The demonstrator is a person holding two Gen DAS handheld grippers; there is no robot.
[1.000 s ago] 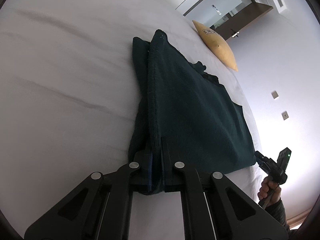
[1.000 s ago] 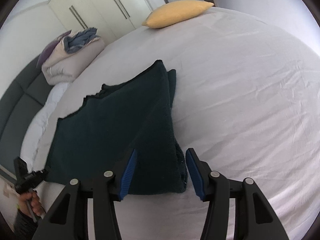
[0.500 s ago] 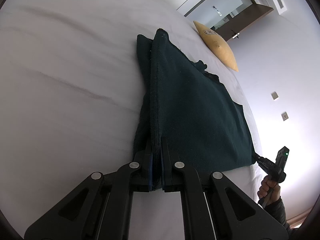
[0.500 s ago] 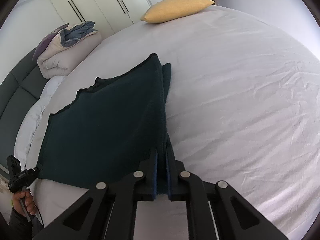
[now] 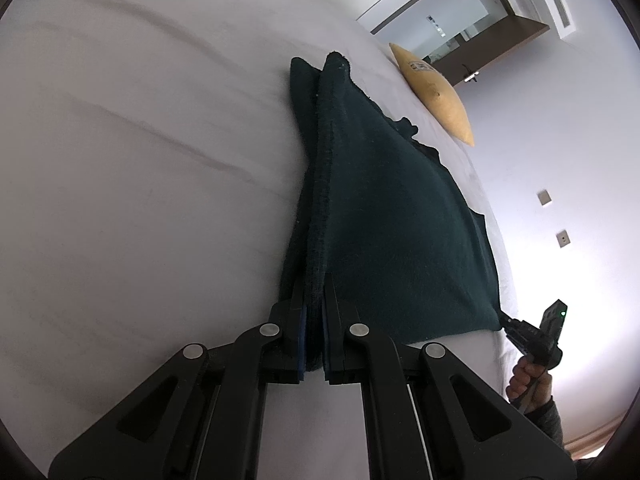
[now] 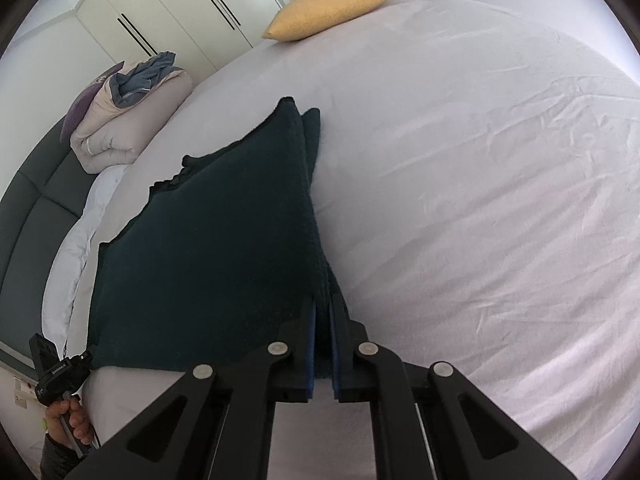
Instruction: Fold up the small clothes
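My right gripper is now clamped on the near right corner of the dark green, thick-piled knitted garment; 1 second ago its blue-padded jaws stood apart on either side of that corner, so the grasp has just been completed. My left gripper is clamped on the opposite near corner, as before, with the doubled edge pinched between its pads. Both near corners are therefore secured, and I judge the garment ready to be lifted and carried over for the next fold.

The garment lies flat on the white-sheeted bed, already folded at least once, its near edge stretched between the 2 grippers and its far end tapering towards a mustard-yellow oblong cushion.

The right wrist view alone shows a rolled beige duvet with blue cloth on it, the dark padded headboard and white wardrobe doors. The left wrist view alone shows a doorway and 2 wall switches. Each view catches the other hand at its margin.
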